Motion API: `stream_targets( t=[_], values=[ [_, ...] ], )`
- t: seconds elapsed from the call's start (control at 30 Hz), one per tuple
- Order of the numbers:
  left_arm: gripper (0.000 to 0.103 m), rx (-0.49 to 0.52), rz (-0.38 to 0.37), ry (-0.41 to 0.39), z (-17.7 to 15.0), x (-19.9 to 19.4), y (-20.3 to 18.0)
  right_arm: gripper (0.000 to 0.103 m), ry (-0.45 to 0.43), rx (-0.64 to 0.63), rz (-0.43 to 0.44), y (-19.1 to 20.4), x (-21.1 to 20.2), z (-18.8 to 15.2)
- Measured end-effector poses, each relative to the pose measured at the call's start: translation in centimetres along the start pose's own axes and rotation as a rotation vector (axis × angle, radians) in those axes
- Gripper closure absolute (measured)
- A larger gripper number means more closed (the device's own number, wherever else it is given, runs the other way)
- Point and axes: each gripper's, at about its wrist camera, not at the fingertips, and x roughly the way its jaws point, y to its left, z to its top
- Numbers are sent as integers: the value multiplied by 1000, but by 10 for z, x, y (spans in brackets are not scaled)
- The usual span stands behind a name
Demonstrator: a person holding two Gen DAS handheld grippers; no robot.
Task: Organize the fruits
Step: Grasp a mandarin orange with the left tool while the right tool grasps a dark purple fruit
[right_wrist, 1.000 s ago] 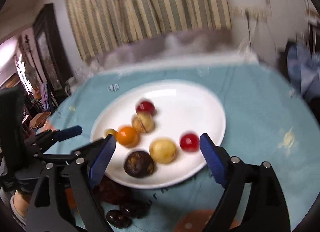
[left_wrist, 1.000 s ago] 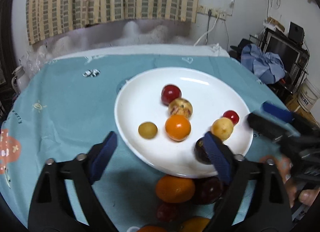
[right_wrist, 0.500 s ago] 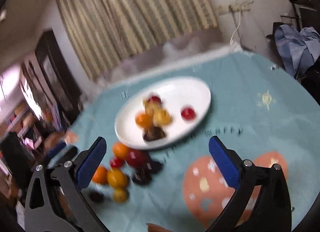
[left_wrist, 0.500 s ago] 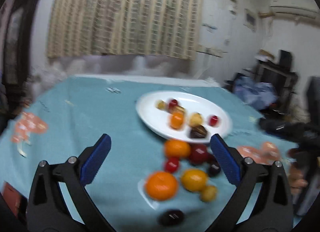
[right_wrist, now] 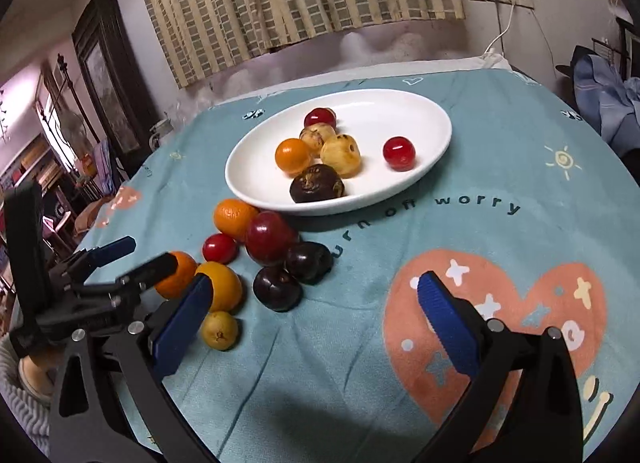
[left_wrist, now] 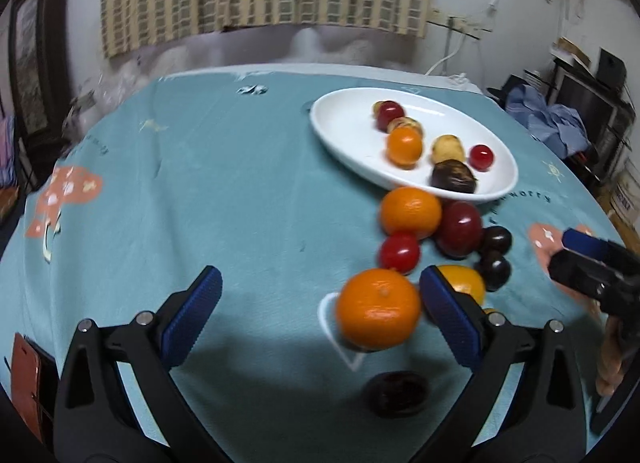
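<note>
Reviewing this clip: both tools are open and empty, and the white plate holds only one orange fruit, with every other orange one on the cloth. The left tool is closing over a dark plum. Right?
Not quite. In the left wrist view the left tool is open around the large orange, not a plum. The rest holds: the right tool is open and empty, and the white plate holds one orange fruit.

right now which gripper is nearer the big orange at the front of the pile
Left. The left gripper is open with the big orange just inside its right finger. The right gripper is open over bare cloth, off to the orange's right.
</note>
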Motion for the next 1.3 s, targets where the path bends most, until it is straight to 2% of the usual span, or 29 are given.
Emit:
stream_targets(
  t=[0.07,0.13,0.17,0.3,0.33,0.4,0.47,0.53,0.7,0.77,0.83,0.93,1.0,1.07,1.13,1.23,1.3],
  values=[
    [8,2,-11,-1,-1,-1,1,2,-2,0,15,-1,-1,0],
    [23,39,-39,-4,-2,-3,-6,2,5,-7,9,-1,1,3],
    [27,56,-55,0,-2,-2,-10,3,13,-9,-6,-1,3,2],
    [38,93,-124,48,-2,6,-19,3,25,5,-14,-3,5,3],
    [45,93,-132,67,-3,9,-19,3,25,7,-10,-3,6,3],
    [56,86,-156,119,-3,20,-18,13,21,1,3,-2,7,2],
    [56,82,-171,141,-3,24,-19,26,31,-15,9,0,12,1],
    [56,85,-166,141,-4,24,-20,28,49,-30,2,2,17,0],
    [56,102,-150,140,-4,23,-24,41,73,-25,23,5,31,7],
    [56,107,-149,141,-5,23,-24,51,95,-28,39,6,39,10],
    [56,110,-148,142,-5,22,-23,56,111,-31,65,10,47,14],
    [56,103,-156,145,-5,22,-22,57,114,-53,40,14,49,15],
    [56,98,-163,145,-5,22,-21,61,106,-43,43,12,47,15],
    [57,93,-168,143,-5,22,-21,72,85,-27,41,6,43,17],
    [58,84,-189,139,-5,21,-19,78,80,3,49,-2,40,17],
    [58,90,-199,138,-5,21,-21,81,91,37,91,-12,42,19],
    [58,99,-194,139,-5,21,-23,74,84,29,82,-12,44,19]
  ],
)
